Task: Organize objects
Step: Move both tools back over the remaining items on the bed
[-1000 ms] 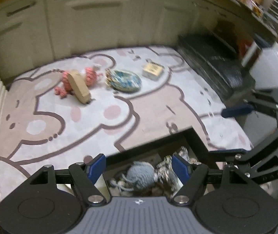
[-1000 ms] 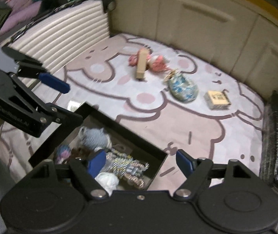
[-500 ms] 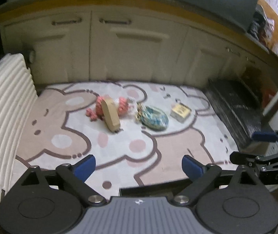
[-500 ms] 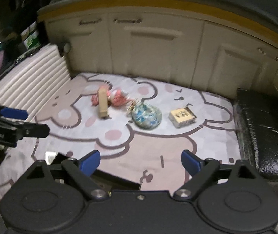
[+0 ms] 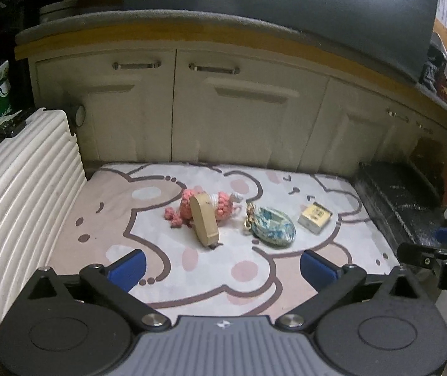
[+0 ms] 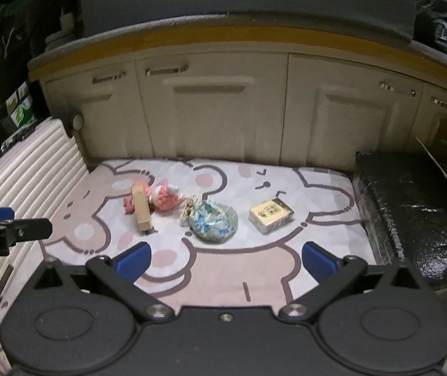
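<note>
Several objects lie on the cartoon-print rug [image 5: 223, 282]: a pink rope toy [image 5: 223, 202], a tan wooden block [image 5: 205, 219] leaning on it, a blue patterned pouch [image 5: 273, 225] and a small yellow box [image 5: 314, 217]. They also show in the right wrist view: toy [image 6: 164, 197], block [image 6: 140, 208], pouch [image 6: 214, 222], box [image 6: 270, 214]. My left gripper [image 5: 222, 266] is open and empty, held above the rug's near side. My right gripper [image 6: 225, 258] is open and empty too. Each gripper's fingers show at the edge of the other's view.
Cream cabinet doors [image 5: 248, 119] close off the far side. A white ribbed suitcase [image 5: 13, 194] lies along the left of the rug. A black shiny box [image 6: 411, 206] stands at the right.
Both grippers have risen and tilted up from the dark storage box of toys, which has dropped out of view. The rug objects have not moved.
</note>
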